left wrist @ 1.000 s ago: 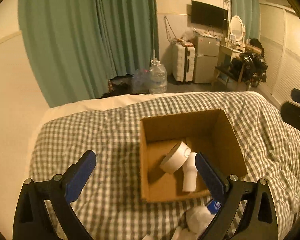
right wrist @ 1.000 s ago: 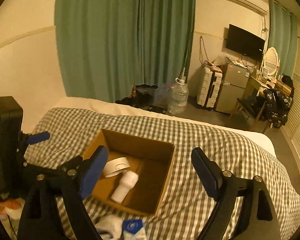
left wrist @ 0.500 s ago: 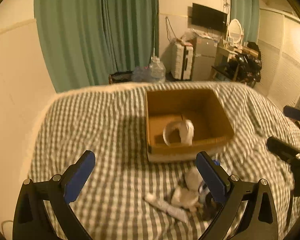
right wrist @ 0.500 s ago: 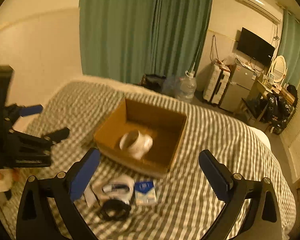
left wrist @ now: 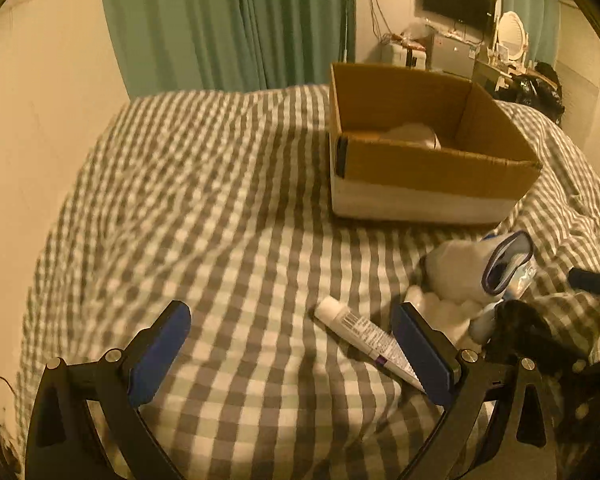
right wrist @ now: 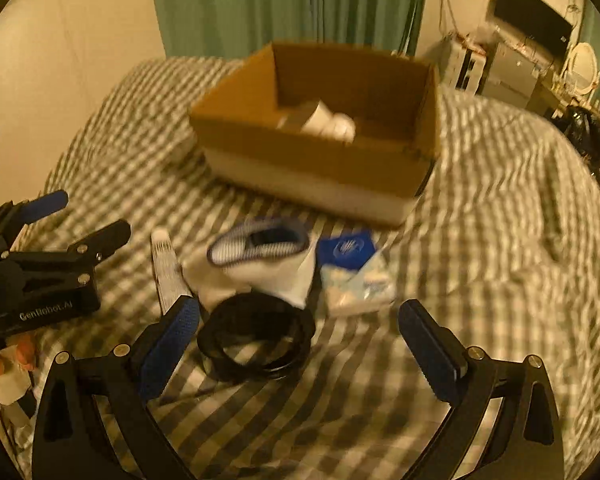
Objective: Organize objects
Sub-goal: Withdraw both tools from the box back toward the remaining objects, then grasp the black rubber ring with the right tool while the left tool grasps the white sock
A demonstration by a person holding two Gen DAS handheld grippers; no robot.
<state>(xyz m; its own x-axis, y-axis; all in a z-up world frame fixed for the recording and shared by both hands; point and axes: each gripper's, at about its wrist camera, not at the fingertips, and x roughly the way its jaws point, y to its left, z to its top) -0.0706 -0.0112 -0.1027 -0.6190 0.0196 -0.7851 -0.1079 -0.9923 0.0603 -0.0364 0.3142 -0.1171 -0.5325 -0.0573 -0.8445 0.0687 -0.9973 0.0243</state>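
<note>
1. The left gripper [left wrist: 288,350] hangs low over the near part of the bed [left wrist: 204,216], its blue-padded jaws spread wide with nothing between them, only checked cover below.
2. The right gripper [right wrist: 300,338] hangs just as low beside it, jaws also wide apart and empty; from its own camera the black coiled band [right wrist: 256,338] lies on the cover in the gap between the fingers, nearer the left finger.
3. A white tube [left wrist: 366,338] lies flat on the cover, running diagonally, its crimped end passing behind the left gripper's right finger.
4. Just beyond the band sits a white sock [right wrist: 256,270] with a dark-striped cuff, lying crumpled and touching the tube's side.
5. To the right of the sock rests a clear packet of cotton balls [right wrist: 358,278] with a blue label at its far end.
6. These loose things form one cluster near the bed's near edge, close together and partly overlapping.
7. Farther up the bed stands an open cardboard box [right wrist: 300,152], brown above and white along its lower band, well apart from both grippers.
8. Inside the box lie white round-bodied items [right wrist: 328,122], only partly visible over the near wall; their exact shape is too blurred to tell.
9. Beyond the bed's far edge hang green curtains [left wrist: 236,20].
</note>
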